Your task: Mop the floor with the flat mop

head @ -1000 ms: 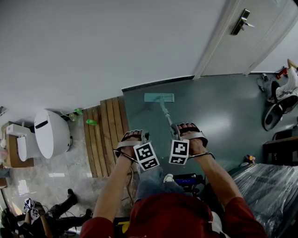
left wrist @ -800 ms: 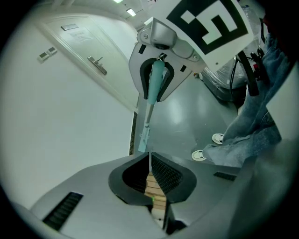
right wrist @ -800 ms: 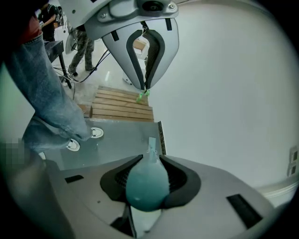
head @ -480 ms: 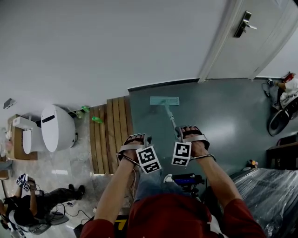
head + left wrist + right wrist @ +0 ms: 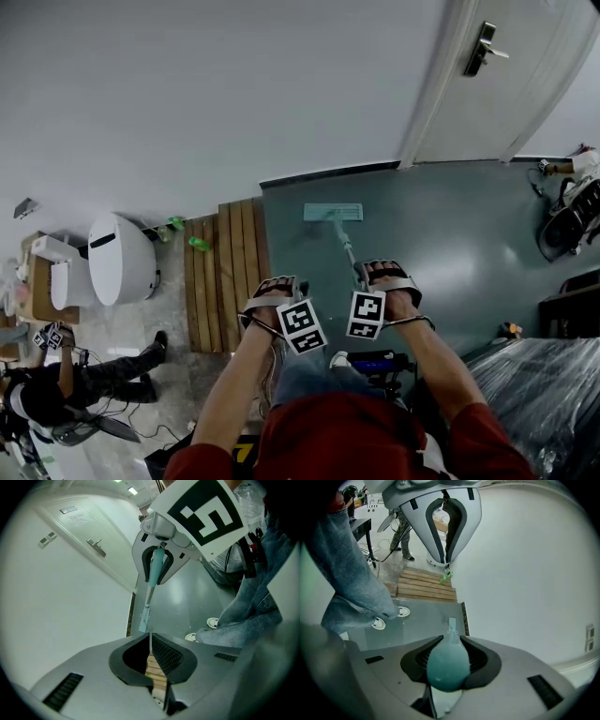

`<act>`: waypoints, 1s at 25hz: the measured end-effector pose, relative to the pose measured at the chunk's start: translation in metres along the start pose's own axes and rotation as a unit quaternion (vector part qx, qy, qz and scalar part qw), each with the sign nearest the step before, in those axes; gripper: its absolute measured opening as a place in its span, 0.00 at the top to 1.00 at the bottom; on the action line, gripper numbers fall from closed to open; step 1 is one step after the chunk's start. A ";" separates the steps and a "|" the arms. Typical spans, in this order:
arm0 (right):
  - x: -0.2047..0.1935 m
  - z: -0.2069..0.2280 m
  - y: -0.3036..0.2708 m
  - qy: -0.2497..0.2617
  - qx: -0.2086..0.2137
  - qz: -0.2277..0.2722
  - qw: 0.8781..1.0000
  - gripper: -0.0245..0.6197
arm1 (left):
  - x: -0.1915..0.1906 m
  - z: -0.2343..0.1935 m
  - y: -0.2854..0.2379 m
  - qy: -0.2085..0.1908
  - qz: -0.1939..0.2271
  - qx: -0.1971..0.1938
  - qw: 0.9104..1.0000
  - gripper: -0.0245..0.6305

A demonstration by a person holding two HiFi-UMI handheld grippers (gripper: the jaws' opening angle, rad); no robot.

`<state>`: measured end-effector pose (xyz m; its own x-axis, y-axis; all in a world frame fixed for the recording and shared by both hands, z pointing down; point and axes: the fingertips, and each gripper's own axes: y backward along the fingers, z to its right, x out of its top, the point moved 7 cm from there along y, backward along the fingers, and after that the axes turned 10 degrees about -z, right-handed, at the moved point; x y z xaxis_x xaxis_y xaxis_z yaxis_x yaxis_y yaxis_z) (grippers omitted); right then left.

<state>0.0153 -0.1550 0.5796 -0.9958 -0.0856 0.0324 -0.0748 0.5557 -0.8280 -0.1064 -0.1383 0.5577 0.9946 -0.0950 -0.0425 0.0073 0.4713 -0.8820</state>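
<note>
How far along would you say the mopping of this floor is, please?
Done: the mop is up, its handle clamped in the right gripper, its head flat on the grey floor by the wall. In hand: a one-handed pass there; the left gripper is shut on nothing. Left: probably most of the floor; no wet streaks show, so the mopped share cannot be told.

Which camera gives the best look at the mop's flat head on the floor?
The head view: the whole teal mop head lies flat on the grey floor. The left gripper view shows it small and foreshortened; the right gripper view shows only a small piece beyond the handle.
</note>
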 end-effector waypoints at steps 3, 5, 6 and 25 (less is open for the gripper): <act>-0.007 -0.016 0.008 0.000 0.001 0.000 1.000 0.78 | 0.005 0.016 0.008 0.001 0.000 0.000 1.000 0.92; -0.011 -0.025 0.012 -0.001 0.000 0.002 1.000 0.78 | 0.007 0.025 0.013 0.004 0.000 0.000 1.000 0.92; -0.013 -0.029 0.015 -0.001 -0.001 0.002 1.000 0.78 | 0.009 0.029 0.016 0.007 0.000 -0.001 1.000 0.92; -0.038 -0.111 0.069 -0.011 0.000 0.004 1.000 0.78 | 0.024 0.103 0.064 -0.003 0.008 -0.002 1.000 0.92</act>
<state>0.0426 -0.0218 0.5834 -0.9950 -0.0996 0.0126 -0.0662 0.5571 -0.8278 -0.0717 -0.0196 0.5485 0.9952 -0.0824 -0.0531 -0.0082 0.4696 -0.8829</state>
